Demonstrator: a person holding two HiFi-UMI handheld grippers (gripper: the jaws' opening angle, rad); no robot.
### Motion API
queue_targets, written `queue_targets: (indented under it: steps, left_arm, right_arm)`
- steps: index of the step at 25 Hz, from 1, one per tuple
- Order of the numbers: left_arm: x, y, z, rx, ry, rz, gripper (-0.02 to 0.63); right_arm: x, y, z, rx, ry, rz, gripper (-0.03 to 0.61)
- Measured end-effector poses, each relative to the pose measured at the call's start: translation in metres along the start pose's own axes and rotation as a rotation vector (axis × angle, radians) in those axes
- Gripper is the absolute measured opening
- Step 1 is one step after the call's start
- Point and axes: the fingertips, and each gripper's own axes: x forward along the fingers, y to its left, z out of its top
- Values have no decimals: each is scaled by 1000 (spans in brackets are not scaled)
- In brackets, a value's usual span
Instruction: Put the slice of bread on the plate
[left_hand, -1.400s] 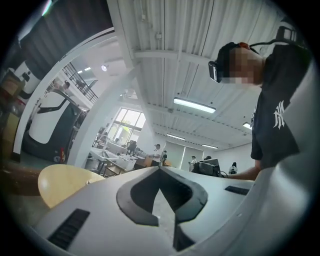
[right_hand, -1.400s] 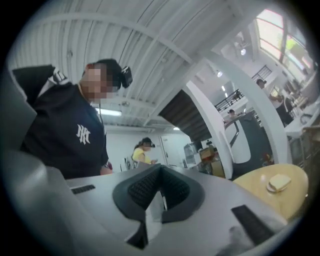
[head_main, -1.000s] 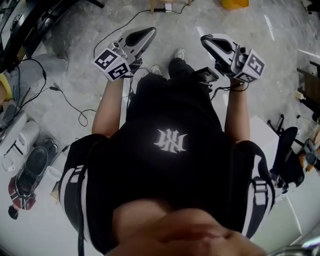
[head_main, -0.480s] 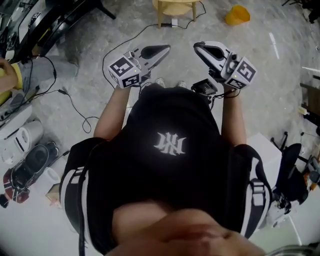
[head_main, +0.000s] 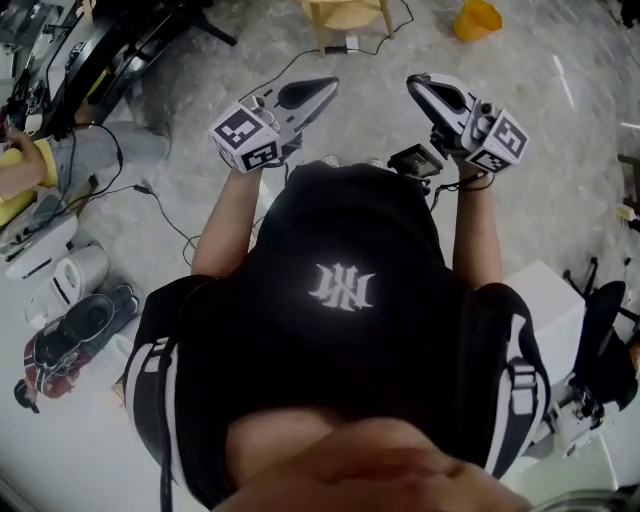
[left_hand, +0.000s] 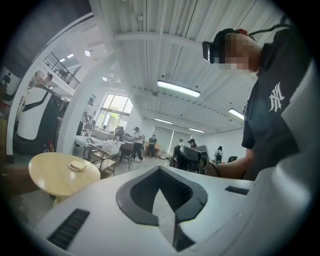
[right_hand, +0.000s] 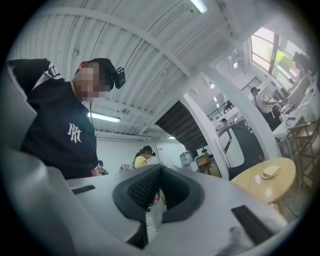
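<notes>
At chest height, both units are up in front of the person's black logo shirt (head_main: 340, 290): left gripper (head_main: 333, 84) and right gripper (head_main: 413, 81), side by side with a gap between them, pointing away from the body. Jaws are pressed together on both, nothing pinched. The pale tan slice of bread (right_hand: 270, 171) lies flat on the round light-wood table (right_hand: 255, 191), well apart from both grippers; can't tell if a plate sits under it. A yellow tub (head_main: 478, 18) sits on the speckled grey floor (head_main: 560, 150) near the table, contents not visible.
</notes>
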Motion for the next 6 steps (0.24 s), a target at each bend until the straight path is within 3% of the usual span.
queue_targets:
  steps: [6]
  left_arm:
    - [40,-3,-38,-41,58,-14,11]
  right_arm:
    - [-32,-31,-17,23,-1,-36,-2]
